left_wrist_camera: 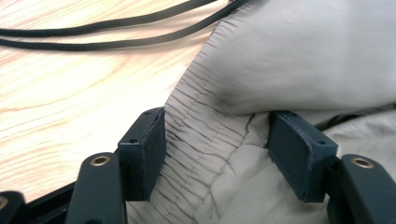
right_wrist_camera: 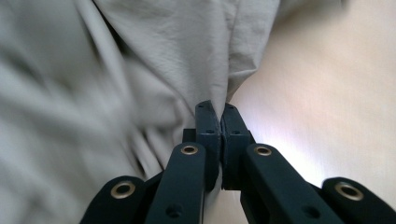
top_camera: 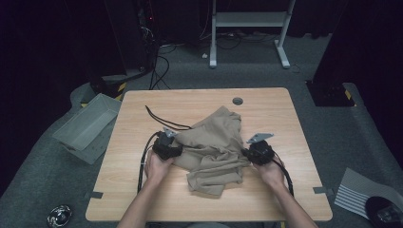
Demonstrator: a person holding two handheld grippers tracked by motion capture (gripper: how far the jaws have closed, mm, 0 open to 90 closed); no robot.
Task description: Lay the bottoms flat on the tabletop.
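The right gripper (right_wrist_camera: pixel 219 116) is pinching the edge of the tan garment (top_camera: pixel 214 147) lying mid-table, while the left gripper (left_wrist_camera: pixel 217 149) is standing open astride its elastic waistband (left_wrist_camera: pixel 196 140), so a one-sided pull is risking dragging the cloth away.

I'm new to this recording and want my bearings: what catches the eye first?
A crumpled tan garment lies mid-table on the wooden table. The left gripper has its jaws open around the gathered waistband; the right gripper is shut on a fold at the garment's other side. A grey bin sits on the floor, left.
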